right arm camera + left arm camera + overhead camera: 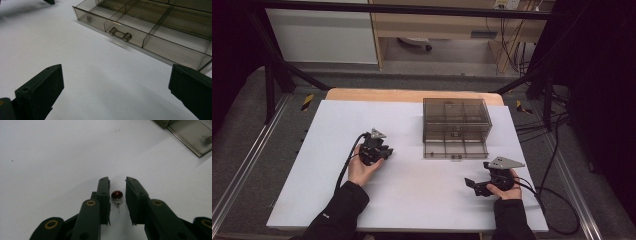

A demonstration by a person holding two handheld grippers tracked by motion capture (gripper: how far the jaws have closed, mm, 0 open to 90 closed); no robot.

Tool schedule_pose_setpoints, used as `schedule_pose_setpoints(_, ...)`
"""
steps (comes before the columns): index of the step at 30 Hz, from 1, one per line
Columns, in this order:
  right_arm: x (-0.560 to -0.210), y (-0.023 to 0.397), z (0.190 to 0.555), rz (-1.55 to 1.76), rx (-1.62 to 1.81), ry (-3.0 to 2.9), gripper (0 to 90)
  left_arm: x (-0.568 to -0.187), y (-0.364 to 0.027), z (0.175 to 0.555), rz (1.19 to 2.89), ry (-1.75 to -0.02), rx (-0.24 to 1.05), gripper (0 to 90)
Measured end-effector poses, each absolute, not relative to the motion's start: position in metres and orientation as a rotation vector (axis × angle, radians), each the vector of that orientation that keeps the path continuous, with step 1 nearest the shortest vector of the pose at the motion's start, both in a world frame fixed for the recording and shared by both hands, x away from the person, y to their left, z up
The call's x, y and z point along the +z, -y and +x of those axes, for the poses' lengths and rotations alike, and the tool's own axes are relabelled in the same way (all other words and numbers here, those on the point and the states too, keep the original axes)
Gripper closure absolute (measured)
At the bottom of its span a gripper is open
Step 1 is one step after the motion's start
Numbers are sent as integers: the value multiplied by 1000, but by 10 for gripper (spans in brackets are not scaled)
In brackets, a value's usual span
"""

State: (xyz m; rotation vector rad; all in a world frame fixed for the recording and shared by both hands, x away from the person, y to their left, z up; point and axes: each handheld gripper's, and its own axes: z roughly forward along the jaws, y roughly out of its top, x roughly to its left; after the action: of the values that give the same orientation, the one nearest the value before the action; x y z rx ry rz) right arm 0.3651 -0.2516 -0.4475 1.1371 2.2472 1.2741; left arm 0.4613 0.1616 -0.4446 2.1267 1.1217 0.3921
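A small dark-red bead on a thin metal pin [117, 194] lies on the white table. My left gripper [117, 179] rests low over it, its jaws a narrow gap apart with the bead between the pads; a sliver of table shows beside the bead, so the pads do not press it. From above, the left gripper [387, 151] sits left of centre. My right gripper [473, 186] stands wide open near the front right with nothing between its fingers [40, 87]. A smoky clear box [455, 117] has its divided drawer [150, 27] pulled out.
The drawer's handle [120, 34] faces my right gripper, and a small round item [88, 17] lies in its left end compartment. White sheet [412, 200] covers the table; the box stands at the back right. Cables trail off the right edge.
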Motion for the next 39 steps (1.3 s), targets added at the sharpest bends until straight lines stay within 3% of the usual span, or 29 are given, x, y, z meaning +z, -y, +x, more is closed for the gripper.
schedule_pose_setpoints(8,-447,252,365,1137,1275,-2247,6,-446,-161,461,2135,-1111,397,782)
schedule_pose_setpoints(39,-447,252,365,1138,1278,-2247,6,-438,-161,456,2123,-1073,392,795)
